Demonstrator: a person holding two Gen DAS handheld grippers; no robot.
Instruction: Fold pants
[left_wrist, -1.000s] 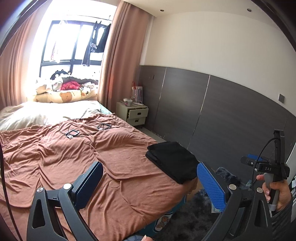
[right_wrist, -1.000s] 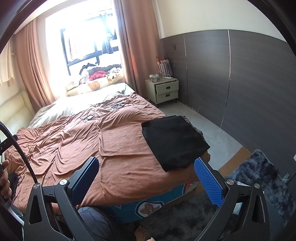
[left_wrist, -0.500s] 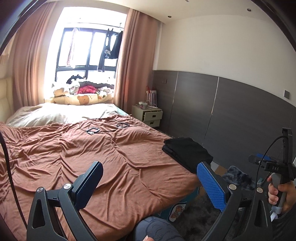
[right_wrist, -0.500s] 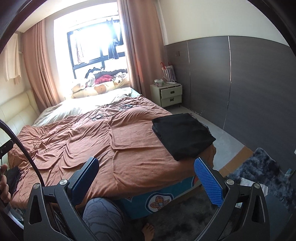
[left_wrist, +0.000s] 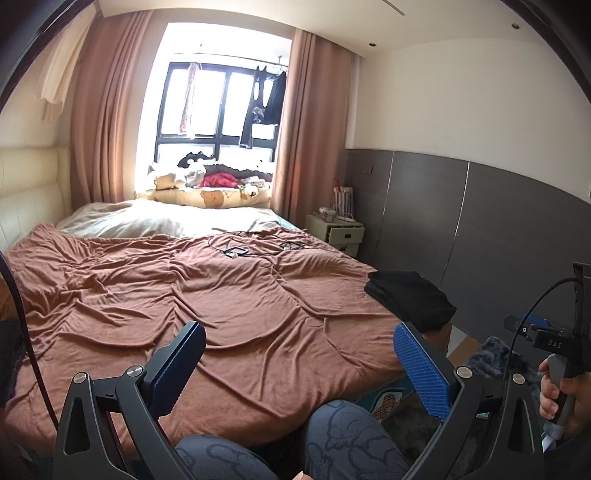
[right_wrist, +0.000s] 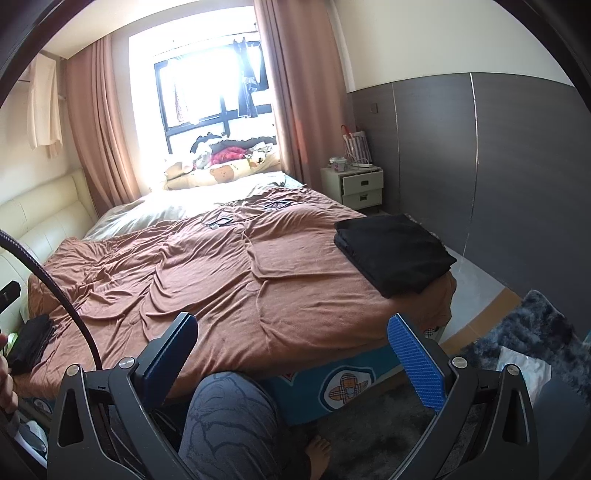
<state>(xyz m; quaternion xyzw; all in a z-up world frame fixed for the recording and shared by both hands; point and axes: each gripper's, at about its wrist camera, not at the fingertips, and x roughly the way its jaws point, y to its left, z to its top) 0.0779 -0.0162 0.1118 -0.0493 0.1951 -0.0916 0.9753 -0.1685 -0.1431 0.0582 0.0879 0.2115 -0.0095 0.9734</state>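
Two hand-held grippers raised over a bed bearing one folded pair of black pants.

The pants lie flat at the bed's right foot corner, well apart from both tools. The left gripper and the right gripper each stand wide apart, holding nothing. Beside the bed's far right edge stands one nightstand; two knees show below the bed's near edge.
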